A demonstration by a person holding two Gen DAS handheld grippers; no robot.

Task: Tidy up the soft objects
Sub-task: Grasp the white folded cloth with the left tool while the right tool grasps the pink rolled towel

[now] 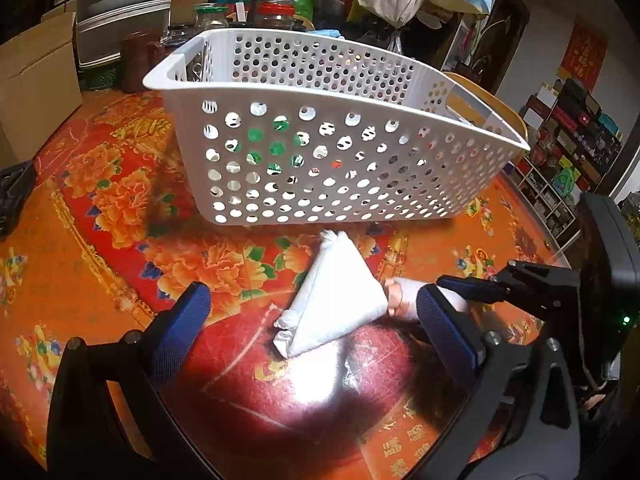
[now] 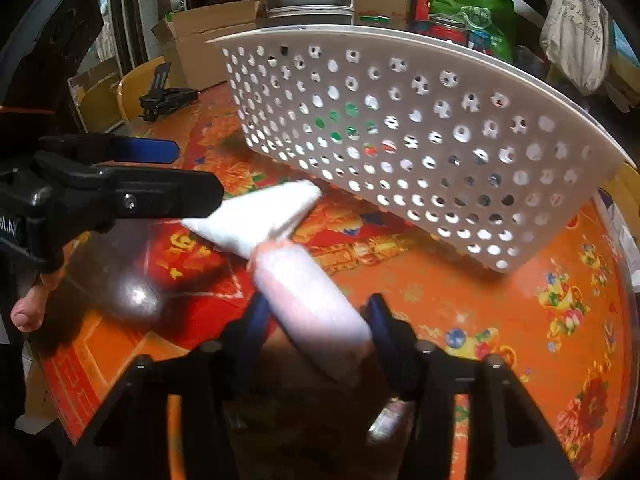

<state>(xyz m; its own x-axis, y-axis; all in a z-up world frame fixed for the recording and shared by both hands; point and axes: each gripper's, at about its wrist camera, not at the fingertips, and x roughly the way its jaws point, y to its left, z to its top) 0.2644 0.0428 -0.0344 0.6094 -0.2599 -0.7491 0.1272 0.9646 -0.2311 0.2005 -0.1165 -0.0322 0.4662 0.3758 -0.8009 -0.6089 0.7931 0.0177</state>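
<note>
Low, right gripper (image 2: pixel 316 320) clamping doll (image 2: pixel 312 300), level.

I see basket (image 1: pixel 320 136) on table (image 1: pixel 100 208) | folded cloth (image 1: pixel 336 300) before it | jars (image 1: pixel 276 10) behind

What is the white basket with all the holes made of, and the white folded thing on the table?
The basket looks like hard plastic: smooth, slightly shiny white walls with neat round punched holes and a moulded rim. The white folded thing looks like soft cloth, perhaps cotton: matte, creased and bunched at its corners. The pale roll between the right tool's fingers also seems to be fabric, but it is blurry.
</note>
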